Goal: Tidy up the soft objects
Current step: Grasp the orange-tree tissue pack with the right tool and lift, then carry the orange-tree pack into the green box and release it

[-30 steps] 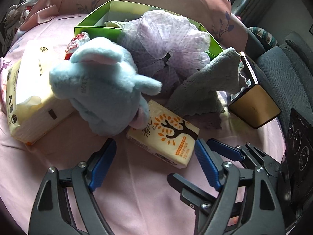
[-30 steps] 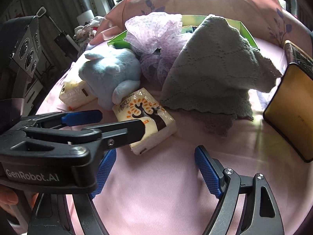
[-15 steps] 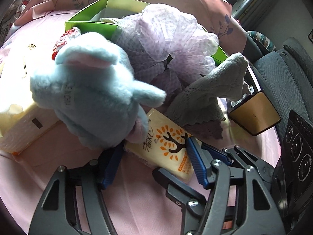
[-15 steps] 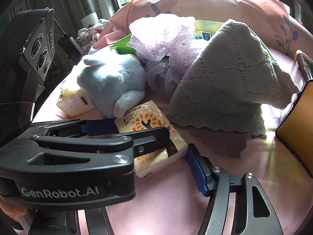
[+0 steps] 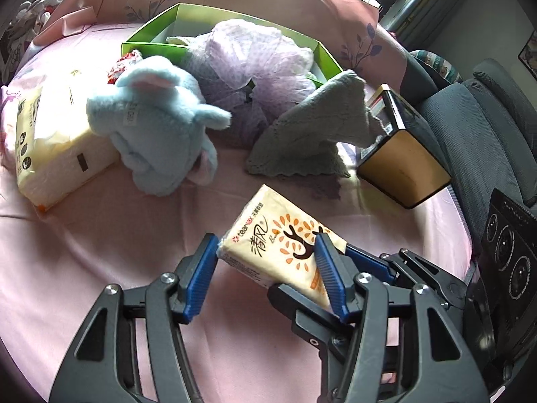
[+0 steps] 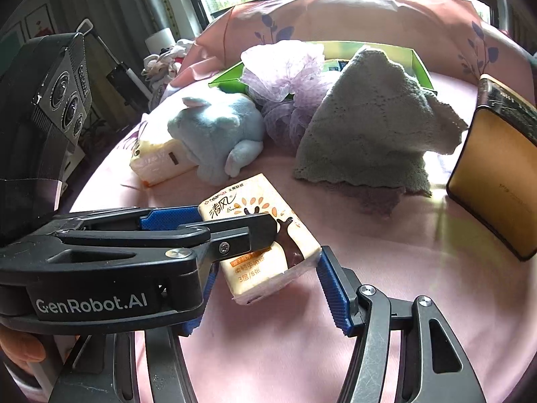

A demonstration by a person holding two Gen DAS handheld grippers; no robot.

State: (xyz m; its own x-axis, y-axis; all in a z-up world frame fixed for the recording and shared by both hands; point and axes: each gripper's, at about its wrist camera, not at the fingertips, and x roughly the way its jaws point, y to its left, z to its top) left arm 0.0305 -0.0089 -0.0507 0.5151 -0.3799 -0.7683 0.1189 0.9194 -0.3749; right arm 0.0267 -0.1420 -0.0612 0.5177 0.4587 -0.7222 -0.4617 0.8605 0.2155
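The bed (image 5: 100,252) has a pink sheet. A blue bunny toy (image 5: 161,134) lies in the middle. A big tissue pack (image 5: 50,141) touches its left side. A grey cloth (image 5: 319,134) sits to its right, and a green box (image 5: 151,43) is behind it.

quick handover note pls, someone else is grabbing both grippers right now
Left gripper: jaws have just been closing, now shut on the small tissue pack, lifted off the pink bedspread.
Right gripper: also just closed, pads on the same pack, crossing the left.
Still on the bed: blue plush toy, large tissue pack, grey knit cloth, gold-sided box. Purple mesh puff leans against the green box.
Done: pack gripped.
Left: place the pack, probably in the green box, then sort the others.
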